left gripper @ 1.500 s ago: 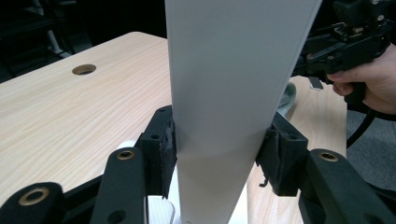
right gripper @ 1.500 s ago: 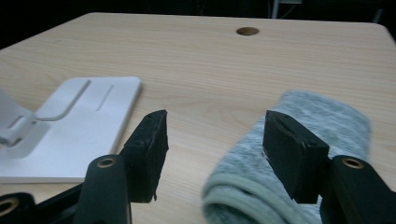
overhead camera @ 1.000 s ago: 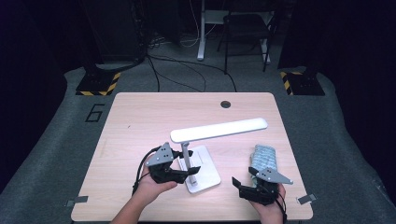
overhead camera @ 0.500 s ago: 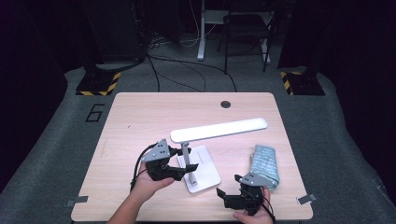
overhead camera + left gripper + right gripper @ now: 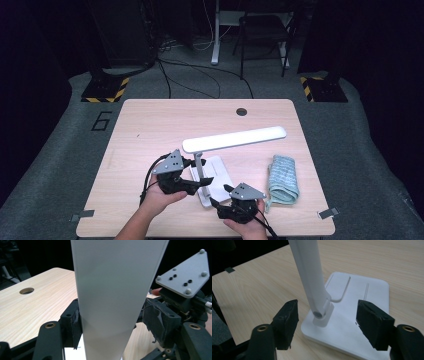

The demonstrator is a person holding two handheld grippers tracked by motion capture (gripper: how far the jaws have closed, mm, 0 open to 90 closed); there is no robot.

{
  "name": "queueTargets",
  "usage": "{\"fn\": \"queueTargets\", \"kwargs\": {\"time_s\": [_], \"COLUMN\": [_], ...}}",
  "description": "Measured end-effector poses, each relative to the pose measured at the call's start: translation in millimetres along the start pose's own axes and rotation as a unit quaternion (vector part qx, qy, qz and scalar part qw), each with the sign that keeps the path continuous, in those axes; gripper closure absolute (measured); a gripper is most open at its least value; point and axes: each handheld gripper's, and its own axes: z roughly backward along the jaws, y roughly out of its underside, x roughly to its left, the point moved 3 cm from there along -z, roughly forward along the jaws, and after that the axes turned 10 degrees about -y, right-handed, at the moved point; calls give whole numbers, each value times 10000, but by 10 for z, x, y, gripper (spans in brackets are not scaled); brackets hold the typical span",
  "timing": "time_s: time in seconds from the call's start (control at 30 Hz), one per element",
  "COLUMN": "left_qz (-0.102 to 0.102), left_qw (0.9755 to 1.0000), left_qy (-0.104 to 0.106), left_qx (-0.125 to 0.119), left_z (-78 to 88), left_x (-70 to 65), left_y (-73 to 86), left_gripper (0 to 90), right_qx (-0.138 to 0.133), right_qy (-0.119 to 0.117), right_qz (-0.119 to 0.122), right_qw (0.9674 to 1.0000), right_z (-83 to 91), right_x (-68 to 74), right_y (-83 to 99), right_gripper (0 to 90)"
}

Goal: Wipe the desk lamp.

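Table (image 5: 150, 125) of pale wood, with a round hole (image 5: 242, 111) near the far edge. White lamp (image 5: 234, 139) standing near the front middle: long head stretched rightward, thin stem (image 5: 198, 165) rising from a flat base (image 5: 220, 175). Folded blue-grey cloth (image 5: 283, 180) lying right of the base, apart from it. Left gripper (image 5: 204, 181) reaching in from the left at the stem; from above, contact hard to judge, but in the left gripper view the stem (image 5: 110, 302) standing between the jaws, left pad against it, right pad off it with a gap, so not pinched. Right gripper (image 5: 219, 196) low at the front edge of the base; in the right gripper view jaws spread, just been closing, straddling the stem hinge (image 5: 320, 313) and base (image 5: 362, 290) without touching either.
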Motion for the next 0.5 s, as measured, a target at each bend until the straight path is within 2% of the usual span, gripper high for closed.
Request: {"fn": "queueTargets", "kwargs": {"time_s": [0.1, 0.23, 0.27, 0.3, 0.4, 0.43, 0.47, 0.5], "left_qz": [12, -3, -14, -44, -47, -49, -50, -33], "left_qw": [10000, 10000, 10000, 10000, 10000, 10000, 9999, 10000], "left_qy": [-14, -9, -51, 13, 6, 21, 83, 77], "left_qx": [5, 30, 18, 43, 33, 38, 75, 39], "left_z": [8, 13, 10, 17, 22, 26, 33, 30], "left_x": [-8, -20, -23, -18, -16, -10, -7, -12], "left_y": [-5, -7, -6, -6, -7, -7, -8, -8], "left_gripper": [357, 355, 354, 355, 362, 366, 370, 372], "right_qx": [-103, -50, -55, -45, -20, 18, -23, -24], "right_qy": [-153, -252, -219, -187, -73, -79, 20, 135], "right_qz": [64, 164, 132, 125, 57, -22, -9, -109], "right_qw": [9998, 9995, 9997, 9997, 10000, 10000, 10000, 9998], "right_z": [-67, -158, -178, -181, -170, -151, -134, -107], "right_x": [40, 66, 60, 47, -39, -61, -95, -124], "right_y": [-46, -68, -70, -72, -81, -79, -77, -72], "right_gripper": [404, 426, 447, 458, 461, 505, 517, 528]}}
